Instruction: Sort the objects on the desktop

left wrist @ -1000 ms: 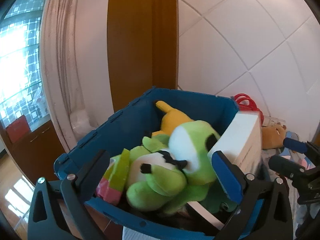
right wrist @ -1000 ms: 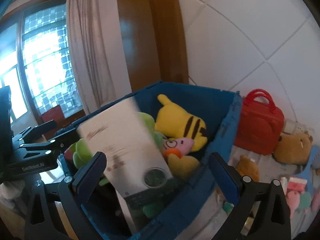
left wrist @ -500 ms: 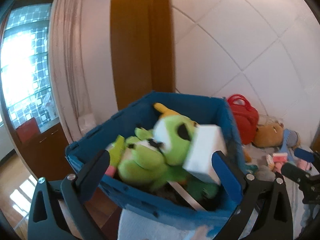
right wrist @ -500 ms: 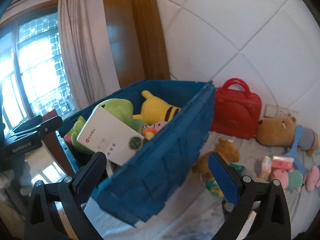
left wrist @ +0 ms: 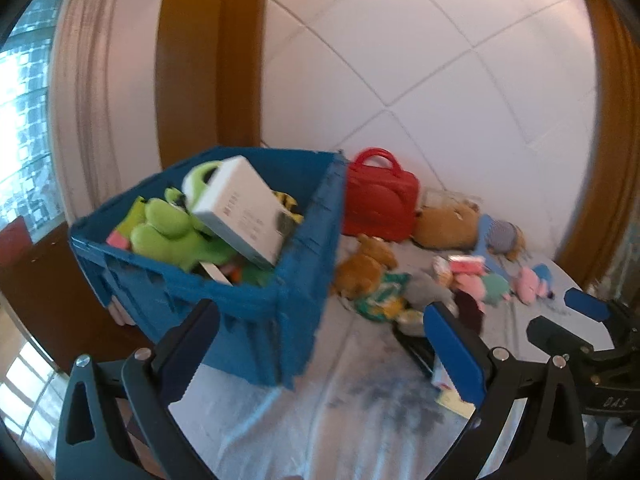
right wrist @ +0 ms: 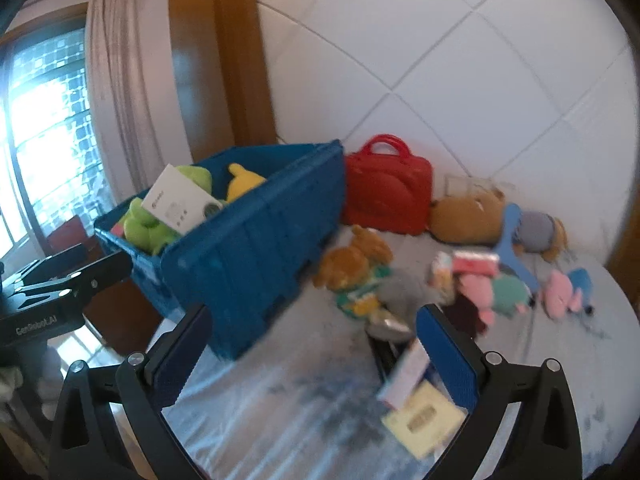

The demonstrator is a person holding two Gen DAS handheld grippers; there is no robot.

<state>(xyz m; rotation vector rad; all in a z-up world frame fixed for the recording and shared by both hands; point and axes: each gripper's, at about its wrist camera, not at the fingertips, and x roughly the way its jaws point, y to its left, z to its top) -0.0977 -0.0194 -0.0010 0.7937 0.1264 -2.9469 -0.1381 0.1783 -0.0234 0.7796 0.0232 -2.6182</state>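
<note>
Both grippers have pulled back from the blue crate [left wrist: 248,300] since a second ago, when they hung close over it; now the table with grey cloth [right wrist: 304,420] fills the lower view and the white box [left wrist: 244,210] lies tilted on top of the green plush frog [left wrist: 168,232] inside the crate, no longer moving. The left gripper [left wrist: 320,348] has its jaws wide apart and holds nothing; the right gripper [right wrist: 312,348] is the same, spread wide and empty. It seems the drop of the box is finished and the step in hand is to return for another object. What remains to sort lies at about 2 o'clock from the crate: a brown plush toy [right wrist: 352,256], pink plush toys [right wrist: 560,292], a yellow card [right wrist: 424,416] at 5 o'clock near the right finger, and a red bag [right wrist: 388,196] against the wall. The next move probably calls for lowering one gripper over a single item, perhaps the card, which lies flat and may be hard to pinch.
</note>
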